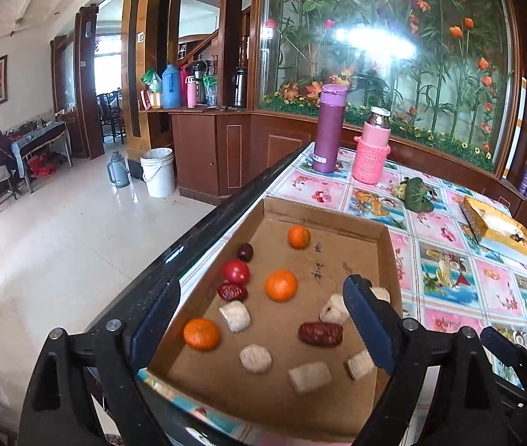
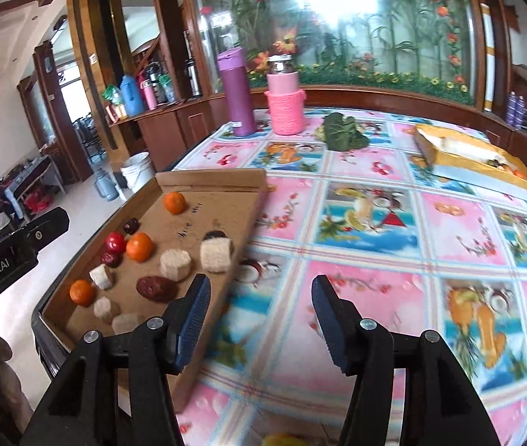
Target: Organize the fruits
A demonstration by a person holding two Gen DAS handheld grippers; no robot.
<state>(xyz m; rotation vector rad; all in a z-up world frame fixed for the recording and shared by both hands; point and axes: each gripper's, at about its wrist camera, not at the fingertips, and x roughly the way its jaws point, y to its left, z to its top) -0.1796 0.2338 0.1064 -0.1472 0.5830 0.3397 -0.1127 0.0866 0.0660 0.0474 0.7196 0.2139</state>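
Observation:
A shallow cardboard tray (image 1: 337, 219) (image 2: 252, 208) sits at the table's left edge. It holds three oranges (image 1: 281, 285) (image 2: 139, 246), a red tomato (image 1: 237, 271) (image 2: 115, 242), dark red dates (image 1: 320, 333) (image 2: 156, 288) and several pale cut chunks (image 1: 234, 316) (image 2: 175, 264). My left gripper (image 1: 263, 319) is open above the tray, its jaws spread wide over the fruit and empty. My right gripper (image 2: 261, 312) is open and empty over the tablecloth, its left finger by the tray's right wall.
A purple flask (image 1: 328, 128) (image 2: 236, 93) and a pink bottle in a knitted sleeve (image 1: 372, 148) (image 2: 285, 102) stand at the back. A leafy green vegetable (image 1: 417, 193) (image 2: 345, 132) and a yellow box (image 1: 501, 228) (image 2: 475, 161) holding some fruit lie on the flowered tablecloth (image 2: 375, 245).

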